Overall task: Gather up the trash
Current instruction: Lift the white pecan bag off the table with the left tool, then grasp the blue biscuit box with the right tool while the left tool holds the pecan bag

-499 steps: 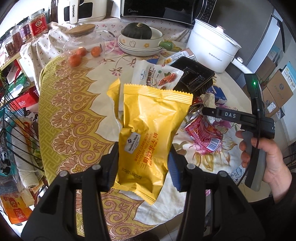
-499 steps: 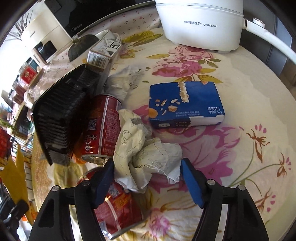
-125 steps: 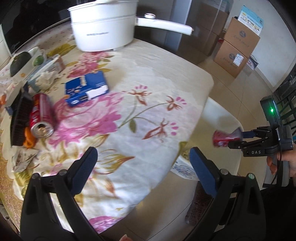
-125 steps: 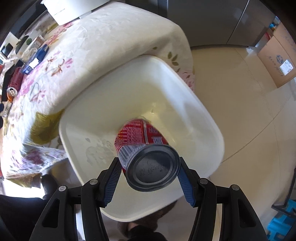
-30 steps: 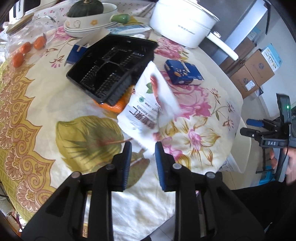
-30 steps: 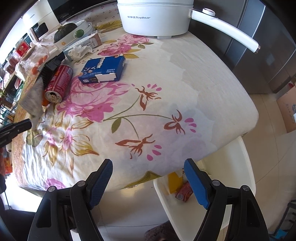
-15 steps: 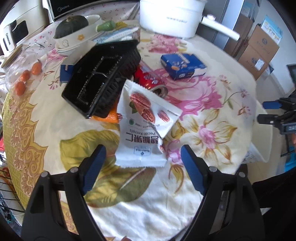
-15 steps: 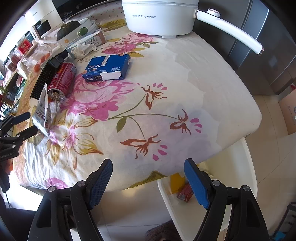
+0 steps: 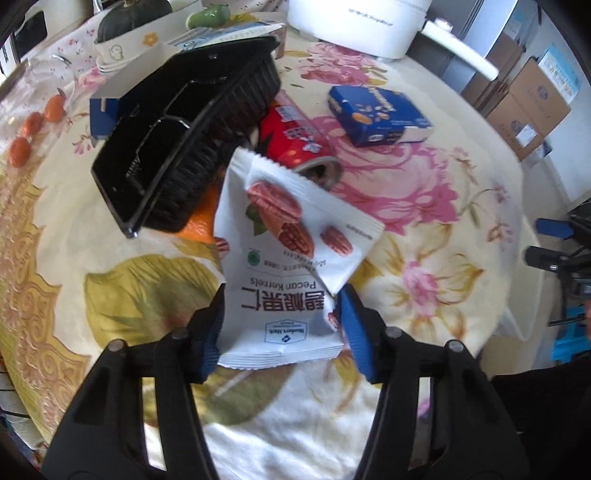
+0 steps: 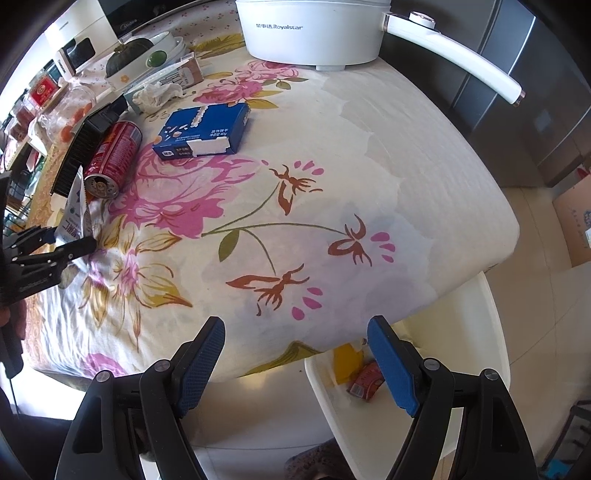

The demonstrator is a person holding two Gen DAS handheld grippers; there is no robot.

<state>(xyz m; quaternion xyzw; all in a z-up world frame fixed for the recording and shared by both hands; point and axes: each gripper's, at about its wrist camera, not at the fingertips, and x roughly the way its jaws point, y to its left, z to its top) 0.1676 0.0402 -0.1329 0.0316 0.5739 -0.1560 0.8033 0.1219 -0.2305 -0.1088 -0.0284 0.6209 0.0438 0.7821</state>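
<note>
A white pecan-kernel bag [image 9: 291,266] stands on the floral tablecloth. My left gripper [image 9: 280,321] is closing on its lower end, and both blue pads touch the bag's side edges. The right wrist view shows the same bag [image 10: 75,214] in that gripper [image 10: 62,240] at the far left. A red can [image 9: 295,144] lies on its side just behind the bag, with a blue box [image 9: 380,114] further right. My right gripper [image 10: 295,365] hangs open and empty over the table's near edge, beside the white bin [image 10: 491,332], which holds a yellow wrapper and a red can.
A black plastic tray [image 9: 184,122] leans tilted left of the can, over something orange. A crumpled tissue [image 10: 155,94] lies by a carton at the back. A white electric pot [image 10: 314,29] with a long handle, bowls and a squash stand along the far side.
My left gripper opened wide, came down around the pecan bag and has narrowed onto its lower end. The right gripper has stayed still and open.
</note>
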